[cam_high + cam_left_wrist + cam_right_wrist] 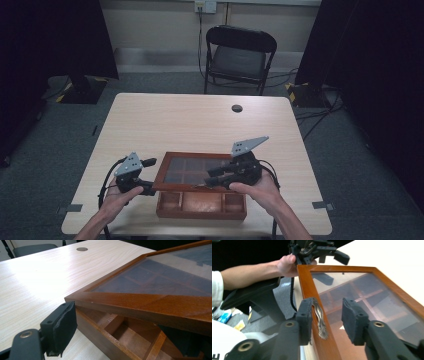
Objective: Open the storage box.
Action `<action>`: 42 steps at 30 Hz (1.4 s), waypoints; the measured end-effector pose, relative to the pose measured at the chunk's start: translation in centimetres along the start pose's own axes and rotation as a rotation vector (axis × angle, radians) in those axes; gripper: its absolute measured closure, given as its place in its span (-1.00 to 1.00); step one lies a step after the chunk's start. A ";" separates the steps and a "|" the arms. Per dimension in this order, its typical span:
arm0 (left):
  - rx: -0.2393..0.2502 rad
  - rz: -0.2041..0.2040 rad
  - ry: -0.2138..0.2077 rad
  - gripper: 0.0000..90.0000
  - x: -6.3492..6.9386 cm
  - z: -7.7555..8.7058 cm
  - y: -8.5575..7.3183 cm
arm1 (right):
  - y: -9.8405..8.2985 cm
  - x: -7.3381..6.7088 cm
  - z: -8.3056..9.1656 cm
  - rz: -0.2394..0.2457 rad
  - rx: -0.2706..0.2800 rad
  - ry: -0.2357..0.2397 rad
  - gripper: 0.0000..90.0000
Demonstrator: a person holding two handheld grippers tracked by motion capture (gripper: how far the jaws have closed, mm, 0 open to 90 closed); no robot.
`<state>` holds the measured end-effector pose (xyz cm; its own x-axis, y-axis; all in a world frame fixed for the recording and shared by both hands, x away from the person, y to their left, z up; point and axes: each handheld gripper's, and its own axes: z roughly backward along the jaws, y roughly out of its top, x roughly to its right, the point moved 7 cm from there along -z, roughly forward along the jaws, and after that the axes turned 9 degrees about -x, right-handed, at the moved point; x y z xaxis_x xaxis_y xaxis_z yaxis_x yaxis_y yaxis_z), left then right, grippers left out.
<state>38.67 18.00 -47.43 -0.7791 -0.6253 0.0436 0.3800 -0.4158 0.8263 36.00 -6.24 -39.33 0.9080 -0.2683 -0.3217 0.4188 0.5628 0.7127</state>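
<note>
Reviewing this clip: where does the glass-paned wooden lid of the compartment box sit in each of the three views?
High view: the lid is lower centre, raised over the wooden box, between the left gripper and right gripper.
Left gripper view: upper right, front corner jutting toward centre.
Right gripper view: centre to right, frame edge between the jaws.
Shared landmark: the lid's dark glass showing the box dividers.

Glossy wooden lid (pixel 165 172), glass pane (pixel 200 170)

Left tongs' (pixel 130 336) far pad behind the lid frame (pixel 140 305), box (pixel 105 340) cut off below.
</note>
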 end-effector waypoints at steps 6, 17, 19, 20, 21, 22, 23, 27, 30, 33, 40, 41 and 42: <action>0.024 0.014 -0.002 -0.64 -0.1 0.1 0.6 | -1.7 0.9 1.8 -0.039 0.068 -0.057 -0.03; 0.047 0.012 -0.013 -0.65 0.2 -0.1 1.7 | -3.9 1.9 3.1 -0.065 0.111 -0.099 -0.37; 0.047 0.011 -0.013 -0.65 0.2 -0.1 1.8 | -4.1 1.9 3.2 -0.062 0.108 -0.108 -0.43; 0.048 0.008 -0.015 -0.65 0.2 -0.1 1.9 | -4.1 1.9 3.2 -0.057 0.104 -0.112 -0.46; 0.046 0.008 -0.012 -0.65 0.1 -0.1 2.0 | -4.2 1.9 3.1 -0.053 0.101 -0.119 -0.48; 0.051 0.014 -0.015 -0.66 0.1 -0.1 2.1 | -4.3 1.9 3.1 -0.049 0.092 -0.126 -0.49; 0.057 0.017 -0.013 -0.66 0.0 -0.1 2.2 | -4.3 1.9 3.0 -0.044 0.085 -0.137 -0.50; 0.054 0.025 -0.022 -0.66 -0.1 -0.2 2.5 | -4.4 2.4 3.1 -0.044 0.097 -0.157 -0.54; 0.053 0.037 -0.034 -0.66 -0.2 -0.2 2.8 | -4.4 2.6 3.2 -0.046 0.111 -0.154 -0.55; 0.053 0.036 -0.054 -0.58 -0.2 -0.2 2.9 | -4.3 2.7 3.4 -0.035 0.123 -0.169 -0.54; 0.048 0.043 -0.075 -0.53 -0.1 -0.2 2.9 | -4.5 2.7 3.4 -0.021 0.117 -0.195 -0.53; 0.049 0.042 -0.078 -0.53 -0.1 -0.2 3.0 | -4.5 2.7 3.5 -0.020 0.115 -0.201 -0.52; 0.044 0.034 -0.074 -0.49 -0.2 -0.2 3.0 | -4.5 2.8 3.7 -0.026 0.122 -0.208 -0.52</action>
<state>40.06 16.73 -45.03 -0.8017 -0.5872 0.1120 0.3855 -0.3647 0.8476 36.67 -12.38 -41.13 0.8702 -0.4434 -0.2148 0.4260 0.4583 0.7800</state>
